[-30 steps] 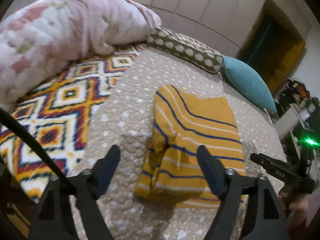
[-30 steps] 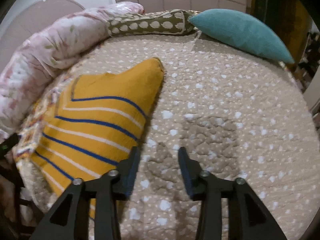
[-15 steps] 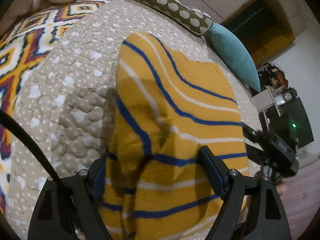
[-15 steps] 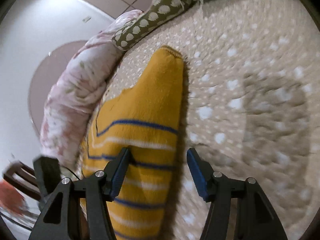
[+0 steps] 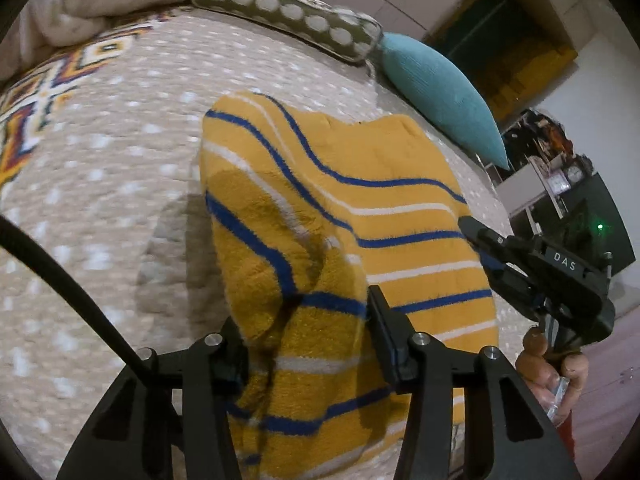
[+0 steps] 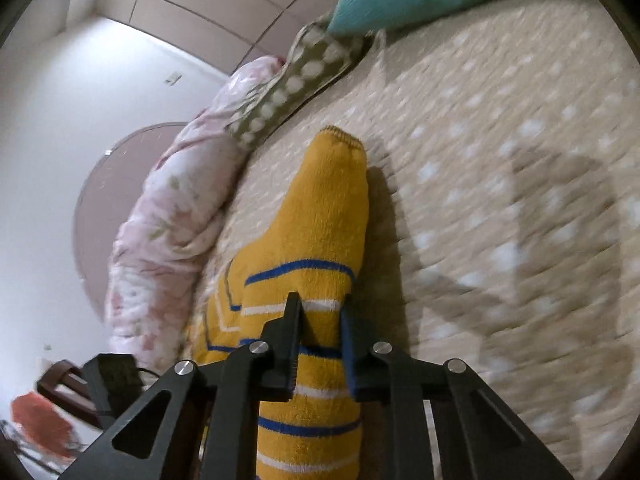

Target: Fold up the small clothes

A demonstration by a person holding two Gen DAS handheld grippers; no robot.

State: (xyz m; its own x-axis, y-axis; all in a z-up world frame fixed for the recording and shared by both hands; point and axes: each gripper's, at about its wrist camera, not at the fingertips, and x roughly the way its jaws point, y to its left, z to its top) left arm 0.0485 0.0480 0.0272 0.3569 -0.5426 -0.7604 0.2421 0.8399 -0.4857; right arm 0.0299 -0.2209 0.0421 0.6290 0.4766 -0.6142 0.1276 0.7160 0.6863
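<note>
A small yellow knit garment with blue and white stripes lies on the beige dotted bedspread. My left gripper is closed on a bunched fold at the garment's near edge. The right gripper shows at the right of the left wrist view, its fingers on the garment's right edge. In the right wrist view my right gripper is shut on the garment, whose edge is lifted from the bedspread.
A teal pillow, a green dotted pillow and a pink floral duvet lie along the far side of the bed. A patterned blanket lies at left. Furniture stands beyond the bed's right edge.
Both grippers moved onto the garment and closed on it. The left took a fold at the near edge; the right took the right edge and lifted it.
</note>
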